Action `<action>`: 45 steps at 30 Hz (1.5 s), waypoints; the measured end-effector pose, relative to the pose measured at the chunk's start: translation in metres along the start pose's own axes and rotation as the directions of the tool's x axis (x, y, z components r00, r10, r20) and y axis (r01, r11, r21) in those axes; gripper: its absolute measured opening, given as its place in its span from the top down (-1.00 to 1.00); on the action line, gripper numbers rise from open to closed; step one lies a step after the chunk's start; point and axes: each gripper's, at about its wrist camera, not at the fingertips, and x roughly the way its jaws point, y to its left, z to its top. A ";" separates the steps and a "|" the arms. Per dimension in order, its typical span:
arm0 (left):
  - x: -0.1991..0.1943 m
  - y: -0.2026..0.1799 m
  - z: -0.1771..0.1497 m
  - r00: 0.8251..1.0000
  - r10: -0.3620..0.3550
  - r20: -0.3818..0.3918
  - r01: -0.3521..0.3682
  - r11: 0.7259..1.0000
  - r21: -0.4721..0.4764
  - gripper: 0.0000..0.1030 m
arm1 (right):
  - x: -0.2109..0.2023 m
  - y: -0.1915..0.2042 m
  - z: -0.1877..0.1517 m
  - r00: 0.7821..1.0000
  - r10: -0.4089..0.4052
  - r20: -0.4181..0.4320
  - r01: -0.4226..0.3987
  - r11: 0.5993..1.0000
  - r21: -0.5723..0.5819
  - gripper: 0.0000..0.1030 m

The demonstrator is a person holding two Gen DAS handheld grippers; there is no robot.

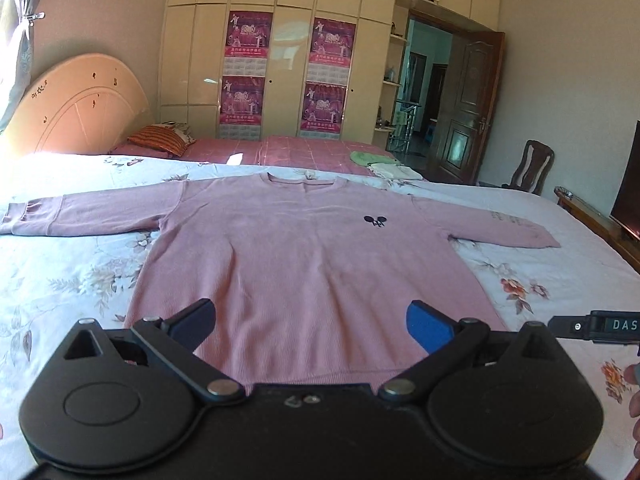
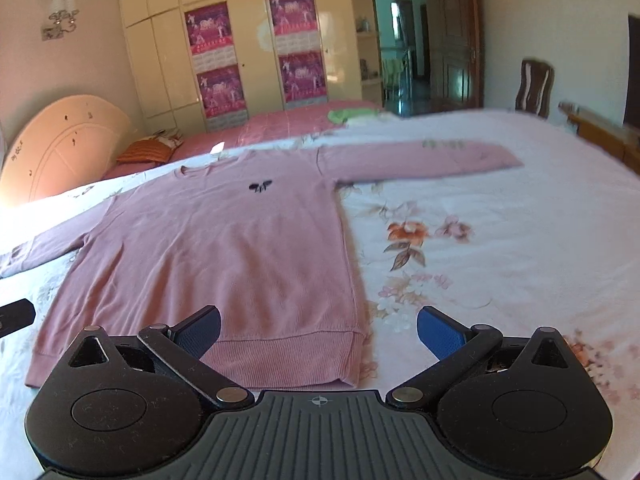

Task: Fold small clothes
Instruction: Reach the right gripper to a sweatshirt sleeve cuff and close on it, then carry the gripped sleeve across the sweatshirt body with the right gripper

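A pink sweater [image 1: 304, 256] is spread flat, front up, on a floral bedsheet [image 1: 72, 280], both sleeves stretched out sideways. The left gripper [image 1: 310, 322] is held above the hem, jaws spread wide, nothing grasped; the garment lies straight ahead of it. The right gripper [image 2: 318, 330] is likewise released and empty, the sweater's lower right corner [image 2: 352, 360] seen between its fingers.

Both wrist views look low across the bed [image 1: 80, 280] from its near edge toward the wardrobe [image 1: 280, 80]. The left view faces the pink sweater [image 1: 300, 260] squarely; the right view sits further right, over its hem corner. Both share sweater, wardrobe and doorway [image 2: 404, 48].
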 end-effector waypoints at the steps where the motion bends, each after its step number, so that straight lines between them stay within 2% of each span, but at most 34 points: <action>1: 0.010 0.002 0.006 1.000 0.013 0.002 -0.013 1.000 -0.006 -0.99 | 0.009 -0.010 0.009 1.000 0.004 -0.007 -0.004 0.999 0.042 -1.00; 3: 0.032 0.008 0.020 1.000 0.030 -0.009 -0.030 0.999 -0.041 -1.00 | 0.021 -0.028 0.030 1.000 0.007 0.022 -0.008 0.997 0.077 -1.00; 5: 0.057 0.016 0.037 1.000 0.017 -0.022 -0.019 0.994 -0.108 -1.00 | 0.026 -0.042 0.053 0.997 -0.009 0.082 0.003 0.997 0.078 -1.00; 7: 0.085 0.017 0.053 0.999 0.014 -0.035 -0.018 0.992 -0.121 -1.00 | 0.036 -0.060 0.082 0.989 -0.041 0.145 0.027 0.995 0.097 -1.00; 8: 0.099 0.017 0.060 0.999 0.000 -0.034 -0.004 0.993 -0.118 -1.00 | 0.046 -0.071 0.094 0.987 -0.041 0.153 0.024 0.993 0.113 -1.00; 9: 0.111 0.015 0.066 1.000 0.000 -0.030 -0.003 0.993 -0.114 -0.99 | 0.063 -0.087 0.109 0.991 -0.041 0.126 0.023 0.990 0.141 -1.00; 11: 0.141 0.012 0.074 0.998 0.052 -0.032 -0.055 0.994 -0.094 -0.99 | 0.093 -0.120 0.131 0.996 -0.011 0.089 -0.009 0.975 0.224 -1.00; 12: 0.154 0.011 0.077 0.996 0.080 -0.037 -0.083 0.993 -0.081 -0.95 | 0.105 -0.139 0.141 0.994 -0.014 0.113 -0.017 0.964 0.266 -1.00; 14: 0.177 0.012 0.079 0.992 0.119 -0.051 -0.122 0.991 -0.061 -0.85 | 0.123 -0.169 0.156 0.987 -0.071 0.145 0.020 0.945 0.325 -1.00; 17: 0.207 0.021 0.082 0.984 0.159 -0.076 -0.162 0.986 -0.037 -0.64 | 0.146 -0.214 0.172 0.980 -0.110 0.165 0.030 0.904 0.426 -0.99; 20: 0.231 0.029 0.085 0.974 0.212 -0.084 -0.214 0.977 -0.019 -0.55 | 0.162 -0.248 0.183 0.973 -0.140 0.183 0.036 0.877 0.479 -0.98; 23: 0.252 0.038 0.087 0.966 0.237 -0.100 -0.242 0.969 -0.043 -0.57 | 0.172 -0.270 0.189 0.970 -0.170 0.176 0.063 0.868 0.493 -0.20; 30: 0.277 0.042 0.078 0.957 0.254 -0.144 -0.264 0.963 -0.059 -0.63 | 0.191 -0.310 0.192 0.966 -0.192 0.174 0.056 0.811 0.582 -0.20; 33: 0.281 0.043 0.078 0.954 0.258 -0.154 -0.268 0.962 -0.051 -0.64 | 0.198 -0.328 0.190 0.970 -0.157 0.187 0.002 0.771 0.637 -0.20; 35: 0.283 0.045 0.079 0.951 0.266 -0.155 -0.276 0.960 -0.044 -0.67 | 0.197 -0.330 0.190 0.970 -0.143 0.199 -0.018 0.770 0.638 -0.17; 37: 0.283 0.048 0.081 0.950 0.271 -0.155 -0.281 0.959 -0.044 -0.68 | 0.200 -0.333 0.194 0.973 -0.122 0.195 -0.032 0.767 0.641 0.33; 38: 0.282 0.049 0.082 0.949 0.275 -0.154 -0.285 0.958 -0.044 -0.68 | 0.200 -0.335 0.192 0.976 -0.121 0.182 -0.027 0.758 0.651 0.86; 39: 0.280 0.051 0.085 0.949 0.279 -0.148 -0.288 0.957 -0.044 -0.68 | 0.201 -0.339 0.193 0.977 -0.128 0.172 -0.018 0.752 0.659 0.85; 40: 0.278 0.053 0.088 0.949 0.280 -0.145 -0.289 0.956 -0.049 -0.68 | 0.199 -0.336 0.196 0.974 -0.138 0.178 -0.010 0.763 0.647 0.85; 42: 0.274 0.057 0.095 0.953 0.271 -0.138 -0.280 0.958 -0.052 -0.71 | 0.181 -0.323 0.202 0.950 -0.184 0.253 0.016 0.836 0.549 0.85; 43: 0.274 0.058 0.100 0.952 0.276 -0.136 -0.282 0.959 -0.030 -0.73 | 0.186 -0.321 0.204 0.951 -0.230 0.205 0.095 0.852 0.515 0.85; 44: 0.275 0.059 0.103 0.949 0.286 -0.135 -0.289 0.957 -0.007 -0.75 | 0.198 -0.328 0.201 0.964 -0.237 0.121 0.136 0.830 0.541 0.86; 45: 0.276 0.061 0.105 0.945 0.295 -0.140 -0.297 0.955 0.009 -0.75 | 0.197 -0.333 0.195 0.966 -0.221 0.132 0.105 0.805 0.584 0.86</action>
